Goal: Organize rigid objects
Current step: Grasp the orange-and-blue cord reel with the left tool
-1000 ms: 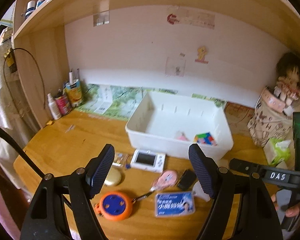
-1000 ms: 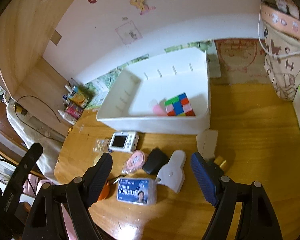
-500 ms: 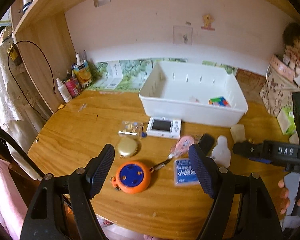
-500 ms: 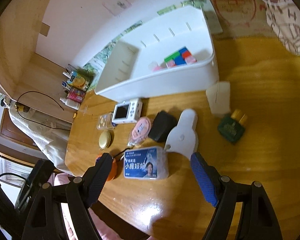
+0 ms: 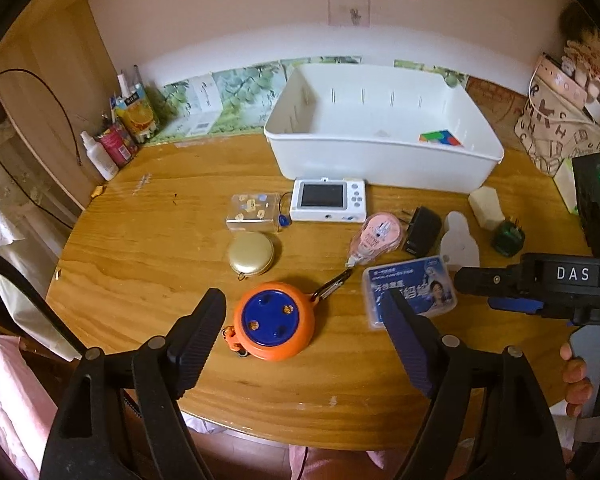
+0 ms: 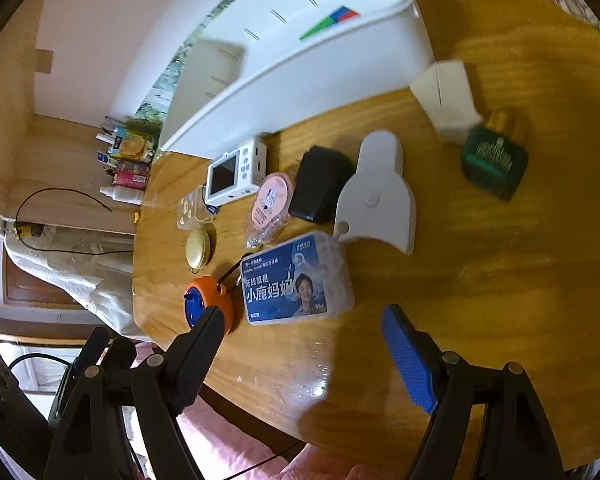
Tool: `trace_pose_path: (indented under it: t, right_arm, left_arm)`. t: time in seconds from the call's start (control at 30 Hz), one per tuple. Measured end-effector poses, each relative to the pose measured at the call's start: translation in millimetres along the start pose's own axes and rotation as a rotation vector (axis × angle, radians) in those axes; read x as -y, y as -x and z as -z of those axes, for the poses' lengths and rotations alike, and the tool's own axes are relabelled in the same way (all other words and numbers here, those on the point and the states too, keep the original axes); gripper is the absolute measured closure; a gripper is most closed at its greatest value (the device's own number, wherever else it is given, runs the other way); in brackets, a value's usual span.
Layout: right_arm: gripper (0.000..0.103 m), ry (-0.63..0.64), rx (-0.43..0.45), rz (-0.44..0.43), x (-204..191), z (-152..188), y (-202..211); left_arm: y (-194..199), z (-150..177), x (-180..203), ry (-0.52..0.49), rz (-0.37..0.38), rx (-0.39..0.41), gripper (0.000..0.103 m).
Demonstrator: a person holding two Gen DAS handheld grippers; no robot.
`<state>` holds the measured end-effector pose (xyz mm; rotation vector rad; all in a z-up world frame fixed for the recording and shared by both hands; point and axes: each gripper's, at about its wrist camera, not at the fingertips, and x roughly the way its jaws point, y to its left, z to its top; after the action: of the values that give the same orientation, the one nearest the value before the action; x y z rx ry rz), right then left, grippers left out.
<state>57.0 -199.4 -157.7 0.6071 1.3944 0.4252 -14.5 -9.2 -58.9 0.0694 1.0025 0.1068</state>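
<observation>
Left wrist view shows one round wooden table (image 5: 148, 240) with one white rectangular plastic bin (image 5: 384, 160) in the upper centre of the frame; inside it lie one multicoloured puzzle cube (image 5: 440, 137) and one small pale piece too faint to name. Ten loose things lie on the wood in front of the bin: one white handheld device with a dark screen (image 5: 329, 200), one clear plastic case with small printed figures (image 5: 254, 213), one gold round compact (image 5: 251, 255), one orange round reel with a blue face (image 5: 274, 320), one pink correction-tape dispenser (image 5: 378, 237), one black plug adapter (image 5: 422, 232), one white bottle-shaped flat piece (image 5: 458, 245), one blue-labelled clear floss-pick box (image 5: 410, 290), one cream block (image 5: 486, 204) and one green square bottle with a gold cap (image 5: 508, 235). The left gripper (image 5: 306, 326) hangs at lower centre, jaws opening, the reel below the gap, untouched. The right gripper (image 6: 302, 330) in its own view stands wide and empty at the bottom of the frame, just below the floss-pick box (image 6: 298, 280). Four small bottles and cartons (image 5: 118, 136) crowd the left wall.
</observation>
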Motion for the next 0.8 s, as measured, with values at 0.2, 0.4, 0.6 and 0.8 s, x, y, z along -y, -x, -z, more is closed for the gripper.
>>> trace_pose_path:
  t: [0.2,0.4,0.6,0.8]
  right_arm:
    - [0.022,-0.06,-0.007,0.037,-1.8,7.2,-13.2]
    - [0.022,-0.132,0.012,0.091,-6.0,14.4,-23.4]
    - [0.022,-0.18,0.051,0.145,-13.4,21.4,-29.2]
    - [0.022,-0.2,0.092,0.214,-24.1,26.9,-37.3]
  left_arm:
    - [-20.3,-1.0,-21.3,-0.042,0.06,-0.076,0.02]
    - [-38.6,-3.3,-46.8,-0.081,0.114,-0.147,0.02]
    - [-56.1,-8.8,-69.5,-0.138,0.14,-0.2,0.02]
    - [-78.5,-21.2,-81.5,-0.21,0.213,-0.259,0.02]
